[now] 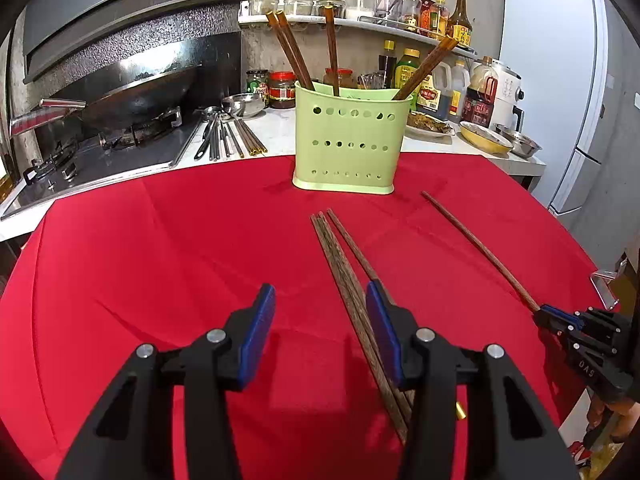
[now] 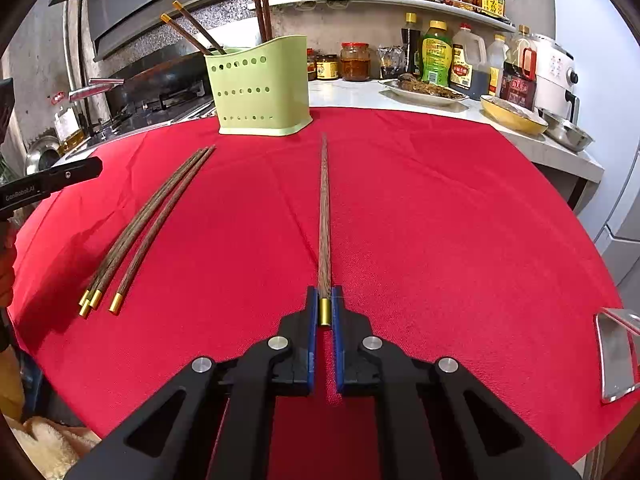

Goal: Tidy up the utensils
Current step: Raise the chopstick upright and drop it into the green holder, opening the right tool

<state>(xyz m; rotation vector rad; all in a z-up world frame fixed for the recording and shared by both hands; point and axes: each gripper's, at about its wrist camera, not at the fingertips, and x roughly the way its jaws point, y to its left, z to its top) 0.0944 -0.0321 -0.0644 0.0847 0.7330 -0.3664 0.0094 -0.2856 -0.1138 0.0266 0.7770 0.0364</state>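
Observation:
A green perforated holder (image 1: 348, 148) (image 2: 260, 92) stands at the far side of the red cloth with several wooden chopsticks upright in it. A bundle of loose chopsticks (image 1: 344, 272) (image 2: 152, 220) lies on the cloth. My left gripper (image 1: 320, 286) is open just above them, and they run under its right finger. A single chopstick (image 1: 480, 252) (image 2: 324, 208) lies pointing toward the holder. My right gripper (image 2: 325, 292) (image 1: 556, 316) is shut on its gold-capped near end, low on the cloth.
The red cloth (image 1: 160, 240) covers a round table. Behind it are a stove with a wok (image 1: 132, 100), metal utensils (image 1: 228, 140) on the counter, dishes of food (image 2: 424, 90), bottles and a fridge (image 1: 560, 80). A shiny metal piece (image 2: 616, 356) sits at the table's right edge.

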